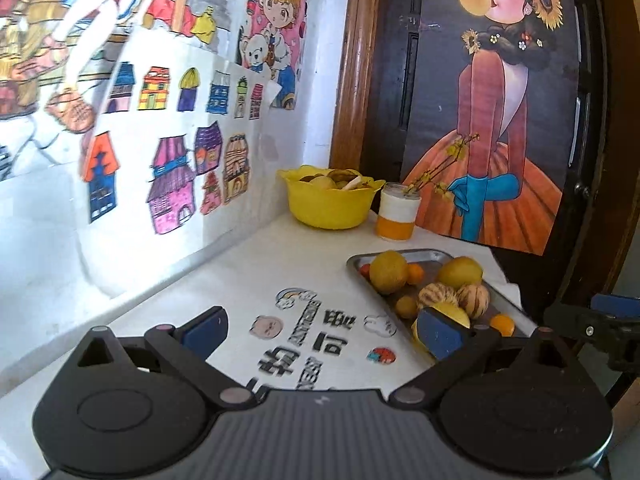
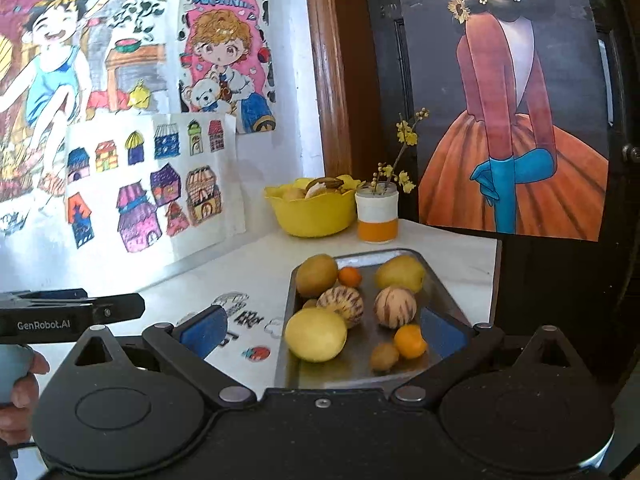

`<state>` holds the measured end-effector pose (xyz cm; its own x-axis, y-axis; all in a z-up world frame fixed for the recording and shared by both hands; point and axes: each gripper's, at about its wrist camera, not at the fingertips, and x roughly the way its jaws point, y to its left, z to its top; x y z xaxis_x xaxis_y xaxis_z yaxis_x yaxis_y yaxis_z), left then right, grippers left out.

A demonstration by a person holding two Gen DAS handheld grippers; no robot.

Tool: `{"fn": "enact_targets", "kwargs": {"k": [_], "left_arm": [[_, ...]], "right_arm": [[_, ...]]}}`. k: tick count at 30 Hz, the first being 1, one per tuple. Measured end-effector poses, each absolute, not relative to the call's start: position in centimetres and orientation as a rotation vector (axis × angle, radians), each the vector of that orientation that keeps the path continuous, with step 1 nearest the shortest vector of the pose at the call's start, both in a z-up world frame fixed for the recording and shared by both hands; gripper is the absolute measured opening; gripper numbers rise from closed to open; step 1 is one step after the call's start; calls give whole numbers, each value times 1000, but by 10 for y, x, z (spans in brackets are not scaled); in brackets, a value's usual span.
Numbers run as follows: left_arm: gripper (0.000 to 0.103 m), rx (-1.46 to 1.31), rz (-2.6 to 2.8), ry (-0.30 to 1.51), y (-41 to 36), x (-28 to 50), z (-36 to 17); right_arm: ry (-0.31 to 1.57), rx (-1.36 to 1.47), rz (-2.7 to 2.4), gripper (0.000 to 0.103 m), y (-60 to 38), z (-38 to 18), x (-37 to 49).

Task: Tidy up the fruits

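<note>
Two grippers showing, both spread wide and gripping nothing. Left gripper [image 1: 324, 330] hovering over the white table [image 1: 248, 264], stickers [image 1: 320, 332] lying between its fingers; its right finger [image 1: 440, 336] overlapping the near end of the tray [image 1: 430, 255] in view, contact not determinable. Right gripper [image 2: 324, 332] hanging directly above the tray [image 2: 436, 300], near fruits sitting between its blue pads [image 2: 204, 330].

Lying loose in the tray, as seen from the right wrist: big lemon [image 2: 316, 334] just inside the left finger; orange [image 2: 410, 341] and small brown fruit [image 2: 384, 356] beside the right finger; two striped melons [image 2: 341, 305] beyond the fingertips, side by side, apart; a brownish fruit [image 2: 317, 275], a tiny orange [image 2: 350, 276] and a yellow fruit [image 2: 400, 274] at the far end.

Standing farther ahead of both grippers, in the wall corner: yellow bowl [image 2: 312, 212] holding mixed items, touching or nearly touching a white-and-orange cup [image 2: 377, 218] with a flowering twig.

Appearing left of the right gripper: the other tool's body, a hand [image 2: 18, 384] gripping it.
</note>
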<state>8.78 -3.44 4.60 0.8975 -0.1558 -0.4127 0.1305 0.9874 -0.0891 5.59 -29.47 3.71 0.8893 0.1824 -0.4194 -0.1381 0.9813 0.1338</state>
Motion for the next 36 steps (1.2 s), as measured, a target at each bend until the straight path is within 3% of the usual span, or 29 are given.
{"fn": "enact_targets", "kwargs": {"k": [36], "left_arm": [[103,-110,-25,407,25,-14,6]], "right_arm": [[374,8,105,102,-235,8,-53]]}}
